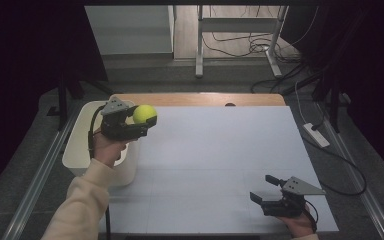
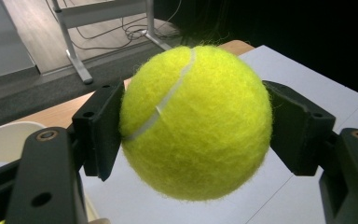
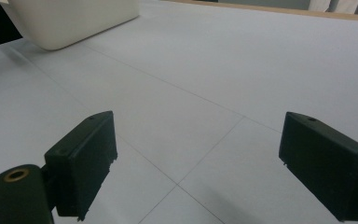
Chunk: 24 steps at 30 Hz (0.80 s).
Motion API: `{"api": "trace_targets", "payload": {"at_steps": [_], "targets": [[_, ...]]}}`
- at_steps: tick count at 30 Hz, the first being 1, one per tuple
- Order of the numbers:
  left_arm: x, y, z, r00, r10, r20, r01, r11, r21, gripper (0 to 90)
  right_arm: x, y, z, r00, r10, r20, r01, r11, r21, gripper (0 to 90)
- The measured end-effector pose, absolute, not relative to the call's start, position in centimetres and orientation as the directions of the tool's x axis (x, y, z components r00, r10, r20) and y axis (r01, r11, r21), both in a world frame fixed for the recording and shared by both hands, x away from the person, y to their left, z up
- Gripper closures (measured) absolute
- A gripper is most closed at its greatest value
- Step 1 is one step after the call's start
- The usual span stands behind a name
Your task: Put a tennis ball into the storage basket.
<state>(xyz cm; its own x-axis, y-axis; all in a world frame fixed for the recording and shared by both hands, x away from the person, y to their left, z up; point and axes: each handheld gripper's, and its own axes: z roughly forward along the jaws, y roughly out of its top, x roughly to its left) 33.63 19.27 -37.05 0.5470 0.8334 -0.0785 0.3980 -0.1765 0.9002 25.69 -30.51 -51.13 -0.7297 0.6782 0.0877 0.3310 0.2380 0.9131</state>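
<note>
We are holding the fuzzy yellow-green tennis ball [image 2: 196,122] clamped between the two black jaws of our left gripper [image 1: 139,121], the pads pressing its sides so that its white seam is facing the camera in the left gripper view. Taking the cream rectangular plastic bin [image 1: 80,150] as our landmark, the ball is hanging in the air just past the bin's far right corner, over the edge where the bin is meeting the pale grey sheet [image 1: 220,165] that is covering the wooden table [image 1: 200,99]. Our left hand [image 1: 107,150] is reaching across the bin's open top, its cream sleeve [image 1: 80,205] coming in from the near side. We are judging this to be the carrying step: the ball is lifted and gripped, not yet set down, and whether it is heading into the bin or out onto the sheet we cannot tell from the way it is hanging. The next move is calling for a steady grip while we are bringing the ball squarely over its landing place, then lowering before parting the jaws, since a round ball is liable to roll. Our right gripper [image 1: 265,189] is resting well away from the bin, at the sheet's near right, its jaws standing apart with nothing between them.
</note>
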Motion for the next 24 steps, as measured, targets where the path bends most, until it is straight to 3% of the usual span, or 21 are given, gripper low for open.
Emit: {"api": "trace_targets", "payload": {"at_steps": [24], "targets": [[33.7, 22.9, -38.3, 0.459, 0.885, -0.080, 0.449, -0.154, 0.880, 27.2, 25.7, -30.6, -51.2, -0.727, 0.681, 0.087, 0.334, 0.241, 0.911, 11.0]]}}
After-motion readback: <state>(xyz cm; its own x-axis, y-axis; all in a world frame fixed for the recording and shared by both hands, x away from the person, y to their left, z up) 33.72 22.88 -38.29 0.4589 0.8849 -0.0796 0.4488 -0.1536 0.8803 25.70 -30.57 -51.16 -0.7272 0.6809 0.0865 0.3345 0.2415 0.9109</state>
